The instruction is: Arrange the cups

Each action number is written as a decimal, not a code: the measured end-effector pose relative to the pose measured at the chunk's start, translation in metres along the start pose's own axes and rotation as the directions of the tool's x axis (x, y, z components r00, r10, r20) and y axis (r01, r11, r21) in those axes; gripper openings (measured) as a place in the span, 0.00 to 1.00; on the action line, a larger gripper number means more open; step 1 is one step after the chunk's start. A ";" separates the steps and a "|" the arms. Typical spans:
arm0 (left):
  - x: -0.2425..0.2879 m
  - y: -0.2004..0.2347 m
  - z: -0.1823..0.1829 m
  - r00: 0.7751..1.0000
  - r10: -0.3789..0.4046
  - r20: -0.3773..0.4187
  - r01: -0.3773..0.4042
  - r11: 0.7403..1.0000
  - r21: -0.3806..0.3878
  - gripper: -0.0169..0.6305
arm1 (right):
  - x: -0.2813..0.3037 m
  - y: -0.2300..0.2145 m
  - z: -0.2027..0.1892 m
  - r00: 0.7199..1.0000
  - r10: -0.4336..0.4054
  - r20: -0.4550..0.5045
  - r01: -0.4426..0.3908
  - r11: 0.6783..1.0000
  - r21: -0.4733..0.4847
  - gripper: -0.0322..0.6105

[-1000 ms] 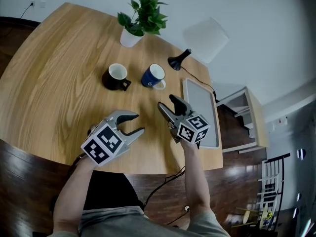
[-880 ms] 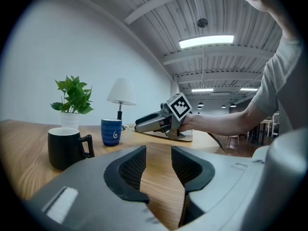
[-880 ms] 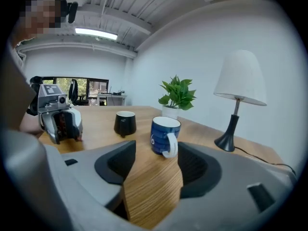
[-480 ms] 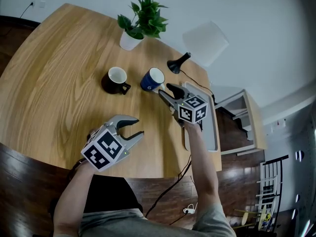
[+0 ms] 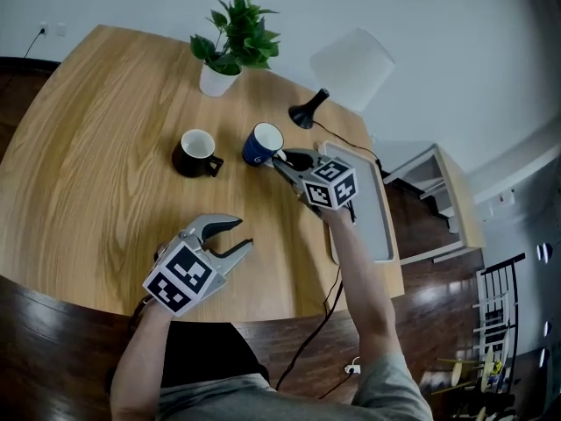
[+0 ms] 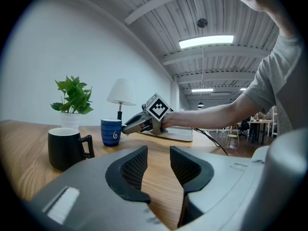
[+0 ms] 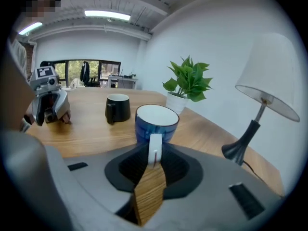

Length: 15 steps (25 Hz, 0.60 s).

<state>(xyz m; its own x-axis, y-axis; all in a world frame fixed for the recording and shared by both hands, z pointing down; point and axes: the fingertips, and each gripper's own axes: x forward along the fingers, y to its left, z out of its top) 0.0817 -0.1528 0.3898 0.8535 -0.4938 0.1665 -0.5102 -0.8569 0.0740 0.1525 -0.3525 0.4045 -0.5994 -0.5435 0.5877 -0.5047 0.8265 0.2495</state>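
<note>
Blue cup: R tongs just closed on handle; L tongs spread.

Steep overhead head view; low opposed gripper views, blue cup shared.

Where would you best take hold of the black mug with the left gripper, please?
By its handle. The black mug stands upright, and the handle juts out on the person's side, angled toward the blue cup. I would bring the left gripper, whose jaws stand open, straight in from that side and pinch the thin loop across its flat faces.
</note>
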 end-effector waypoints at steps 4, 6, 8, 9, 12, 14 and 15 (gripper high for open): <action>0.000 0.001 0.000 1.000 -0.002 0.004 0.002 1.000 0.002 0.26 | -0.007 0.004 0.001 0.999 -0.021 0.032 0.019 0.998 0.067 0.18; -0.001 0.001 0.000 1.000 -0.004 0.004 0.004 1.000 0.001 0.26 | -0.013 0.004 -0.001 0.998 -0.035 0.056 0.028 0.993 0.118 0.18; -0.003 0.003 -0.002 1.000 -0.001 0.000 0.001 1.000 0.002 0.26 | -0.023 0.002 -0.001 0.994 -0.049 0.101 0.030 0.983 0.181 0.18; -0.003 0.003 -0.003 1.000 0.002 -0.004 -0.002 1.000 0.004 0.26 | -0.031 -0.002 -0.001 0.990 -0.061 0.129 0.032 0.977 0.211 0.18; -0.001 0.003 -0.003 1.000 0.006 -0.008 -0.006 1.000 0.007 0.25 | -0.070 -0.030 -0.002 0.972 -0.140 0.190 0.085 0.959 0.270 0.18; 0.001 0.002 -0.002 1.000 0.004 -0.007 -0.004 1.000 0.007 0.25 | -0.104 -0.060 -0.011 0.955 -0.227 0.192 0.164 0.941 0.295 0.18; 0.002 0.002 -0.002 1.000 0.003 -0.007 -0.003 1.000 0.007 0.25 | -0.121 -0.078 -0.020 0.945 -0.272 0.179 0.209 0.928 0.309 0.18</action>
<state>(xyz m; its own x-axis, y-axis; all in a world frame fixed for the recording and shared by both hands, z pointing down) 0.0820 -0.1554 0.3917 0.8512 -0.4952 0.1736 -0.5119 -0.8565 0.0665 0.2766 -0.3480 0.3295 -0.5405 -0.7652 0.3499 -0.7853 0.6080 0.1166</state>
